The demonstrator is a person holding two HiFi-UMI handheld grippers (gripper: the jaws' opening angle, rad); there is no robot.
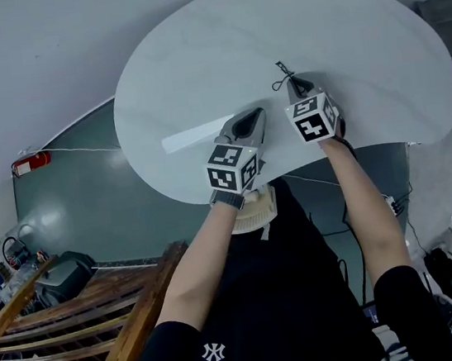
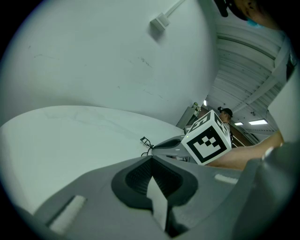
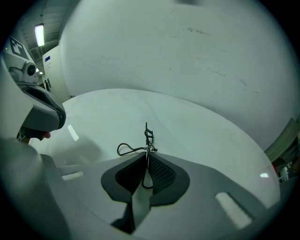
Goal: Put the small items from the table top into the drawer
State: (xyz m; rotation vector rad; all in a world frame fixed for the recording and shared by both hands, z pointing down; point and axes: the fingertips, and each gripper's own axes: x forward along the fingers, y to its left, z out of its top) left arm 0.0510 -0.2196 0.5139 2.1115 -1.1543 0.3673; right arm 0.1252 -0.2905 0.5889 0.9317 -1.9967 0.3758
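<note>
The right gripper (image 3: 146,157) is clenched on a thin black wire tool with loop handles (image 3: 147,138), one loop pinched between its pads, the rest lying on the white round table (image 1: 193,63). The left gripper (image 2: 151,161) hovers beside it, its jaws closed together and empty.

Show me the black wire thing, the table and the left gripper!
black wire thing (image 3: 149,137): right gripper view, its top end.
table (image 1: 217,60): head view, bare top.
left gripper (image 1: 258,115): head view, jaw tips.
</note>
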